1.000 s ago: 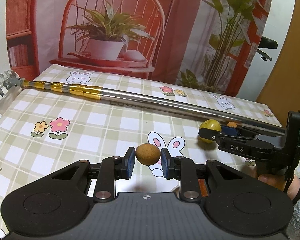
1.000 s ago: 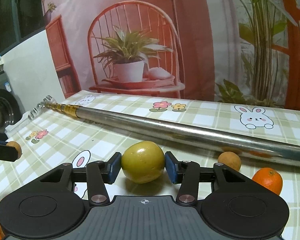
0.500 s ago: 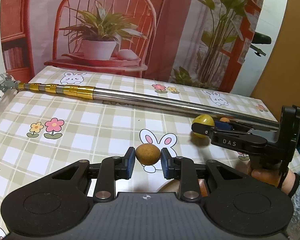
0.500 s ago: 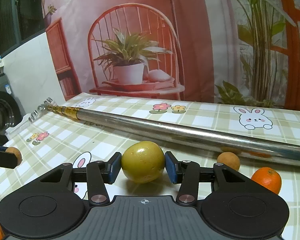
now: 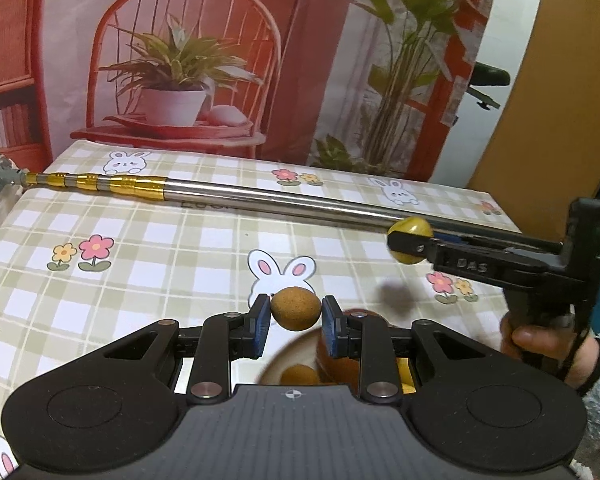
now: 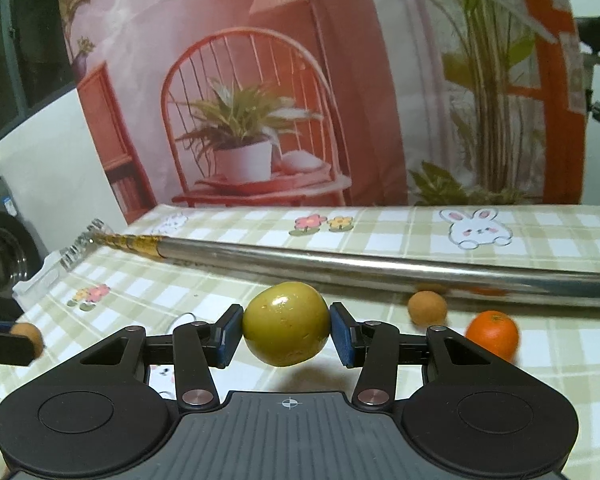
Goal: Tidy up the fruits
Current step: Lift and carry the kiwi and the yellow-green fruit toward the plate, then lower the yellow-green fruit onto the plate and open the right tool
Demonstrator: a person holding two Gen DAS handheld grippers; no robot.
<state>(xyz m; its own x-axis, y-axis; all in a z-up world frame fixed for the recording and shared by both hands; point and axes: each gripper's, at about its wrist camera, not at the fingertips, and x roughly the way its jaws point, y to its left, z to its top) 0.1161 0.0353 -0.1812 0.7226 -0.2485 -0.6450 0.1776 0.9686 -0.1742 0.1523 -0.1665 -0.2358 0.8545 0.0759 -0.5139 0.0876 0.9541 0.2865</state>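
Left gripper clamped on brown fruit, right gripper on green fruit; I'd lower gently over the bowl before releasing.

a long metal pole lies across the checked tablecloth from the left edge to the right, walling off the far strip of table from the near side. in front of it, the left and middle of the cloth lie bare, wide enough for a gripper to pass. to the right, a small brown fruit sits close against the pole and an orange sits just beside it, narrowing that corner. a bowl with fruit occupies the near edge.
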